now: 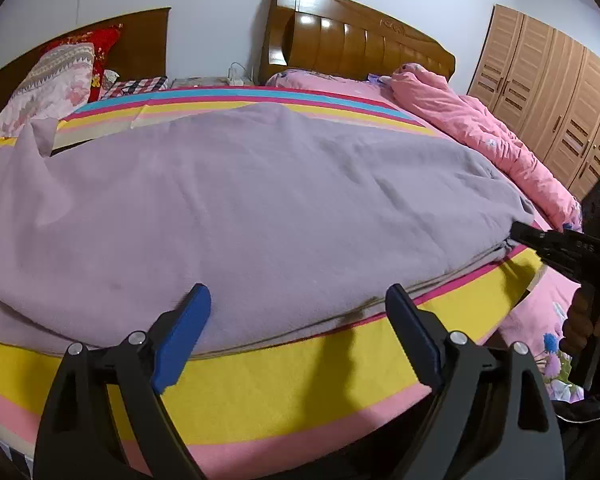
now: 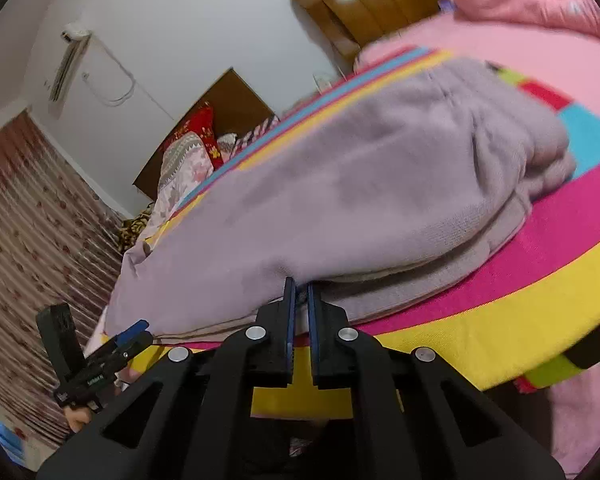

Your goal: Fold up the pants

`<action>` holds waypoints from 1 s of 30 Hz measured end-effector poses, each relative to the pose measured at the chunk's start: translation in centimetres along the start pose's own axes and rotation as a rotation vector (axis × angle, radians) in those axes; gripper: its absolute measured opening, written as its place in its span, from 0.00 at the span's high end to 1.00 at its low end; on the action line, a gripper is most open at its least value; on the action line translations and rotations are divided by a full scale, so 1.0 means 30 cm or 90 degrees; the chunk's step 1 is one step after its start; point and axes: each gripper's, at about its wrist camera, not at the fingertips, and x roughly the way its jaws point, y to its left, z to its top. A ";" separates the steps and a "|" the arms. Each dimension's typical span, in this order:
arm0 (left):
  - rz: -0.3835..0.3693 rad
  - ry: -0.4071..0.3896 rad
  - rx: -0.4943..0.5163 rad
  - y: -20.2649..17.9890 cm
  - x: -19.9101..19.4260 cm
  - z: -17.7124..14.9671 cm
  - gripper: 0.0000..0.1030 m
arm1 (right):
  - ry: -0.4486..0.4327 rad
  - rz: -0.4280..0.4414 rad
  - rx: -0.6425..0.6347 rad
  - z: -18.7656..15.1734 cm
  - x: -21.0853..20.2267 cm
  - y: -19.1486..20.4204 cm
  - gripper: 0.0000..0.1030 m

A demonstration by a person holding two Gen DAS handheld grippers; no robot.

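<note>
Pants [image 1: 260, 200] in lilac fleece lie straight ahead of the left gripper [image 1: 296, 320], whose blue pads stand wide apart and empty over the near hem edge, on the striped sheet [image 1: 300, 376] of the bed. Their long axis runs crosswise to that gripper, from a loose end at far left to the bunched end at right, where the right gripper [image 2: 301, 292] has its jaws pinched together on the fabric edge. Judging by this, the left gripper need only drop forward onto the edge to grip.

Lilac fleece pants [image 1: 260, 200] spread flat on striped sheet, waistband bunched.
</note>
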 end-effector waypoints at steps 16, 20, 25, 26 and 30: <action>-0.037 -0.042 -0.003 -0.087 -0.055 0.195 0.02 | -0.013 -0.134 -0.170 0.148 -0.005 0.130 0.48; 0.007 0.046 0.044 -0.190 0.134 0.265 0.02 | 0.024 -0.220 -0.217 0.195 0.110 0.111 0.39; 0.050 0.094 0.127 -0.233 0.212 0.135 0.01 | 0.042 -0.258 -0.306 0.023 0.138 0.073 0.40; 0.047 0.080 0.117 -0.231 0.193 0.126 0.02 | 0.039 -0.242 -0.289 0.020 0.118 0.060 0.40; 0.049 0.072 0.120 -0.241 0.179 0.128 0.01 | 0.072 -0.240 -0.300 0.049 0.133 0.059 0.39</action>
